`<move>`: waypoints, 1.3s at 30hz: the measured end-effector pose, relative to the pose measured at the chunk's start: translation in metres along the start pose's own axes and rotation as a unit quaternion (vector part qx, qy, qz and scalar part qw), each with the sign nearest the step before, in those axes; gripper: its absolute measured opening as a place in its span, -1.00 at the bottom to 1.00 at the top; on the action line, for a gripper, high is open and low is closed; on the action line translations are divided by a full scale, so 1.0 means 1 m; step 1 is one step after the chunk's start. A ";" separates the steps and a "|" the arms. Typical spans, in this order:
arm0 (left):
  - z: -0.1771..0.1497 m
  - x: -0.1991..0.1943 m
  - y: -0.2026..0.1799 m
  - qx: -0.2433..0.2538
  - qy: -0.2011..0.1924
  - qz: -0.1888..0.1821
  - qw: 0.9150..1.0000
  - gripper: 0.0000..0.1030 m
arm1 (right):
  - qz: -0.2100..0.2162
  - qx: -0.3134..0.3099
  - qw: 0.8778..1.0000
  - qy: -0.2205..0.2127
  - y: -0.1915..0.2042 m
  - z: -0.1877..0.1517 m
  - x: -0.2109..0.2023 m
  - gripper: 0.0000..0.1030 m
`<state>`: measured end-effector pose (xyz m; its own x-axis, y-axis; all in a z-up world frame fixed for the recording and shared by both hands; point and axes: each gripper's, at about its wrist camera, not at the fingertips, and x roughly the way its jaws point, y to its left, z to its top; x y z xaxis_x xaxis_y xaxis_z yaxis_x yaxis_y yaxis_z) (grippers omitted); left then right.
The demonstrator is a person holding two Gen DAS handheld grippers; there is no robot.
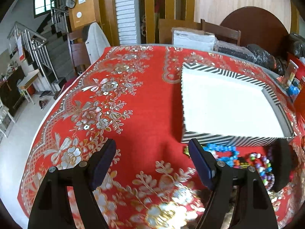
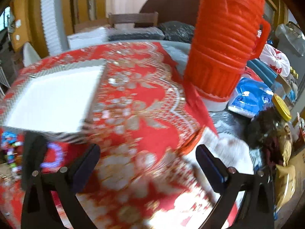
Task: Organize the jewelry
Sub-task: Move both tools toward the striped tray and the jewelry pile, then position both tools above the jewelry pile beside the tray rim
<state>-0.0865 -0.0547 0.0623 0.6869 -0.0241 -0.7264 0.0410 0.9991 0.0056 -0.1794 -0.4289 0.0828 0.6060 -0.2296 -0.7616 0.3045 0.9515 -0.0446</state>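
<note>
A shallow box with a white inside and black-and-white striped walls lies open on the red flowered tablecloth. A heap of coloured bead jewelry lies just in front of it, with a blue bead strand on top. My left gripper is open over bare cloth, its right finger beside the beads. In the blurred right wrist view the box is at the left, beads at the far left. My right gripper is open with nothing between its fingers.
A tall red ribbed thermos stands at the right on the table. Blue packets, a yellow-lidded jar and bags crowd the right edge. Chairs and a cardboard box sit behind the table. A dark object lies by the beads.
</note>
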 end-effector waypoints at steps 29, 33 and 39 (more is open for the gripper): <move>-0.029 -0.080 -0.055 0.006 -0.023 -0.026 0.999 0.41 | 0.084 -0.013 0.996 -0.028 0.099 -0.029 -0.086 0.98; -0.030 -0.084 -0.059 0.010 -0.023 -0.029 0.999 0.41 | 0.078 -0.020 0.996 -0.029 0.106 -0.026 -0.090 0.98; -0.031 -0.089 -0.063 0.013 -0.026 -0.032 0.999 0.41 | 0.079 -0.024 0.996 -0.031 0.109 -0.027 -0.094 0.98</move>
<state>-0.1728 -0.1142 0.1057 0.7183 -0.0910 -0.6897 0.1046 0.9943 -0.0222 -0.2234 -0.2982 0.1321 0.6889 -0.0871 -0.7196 0.1667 0.9852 0.0404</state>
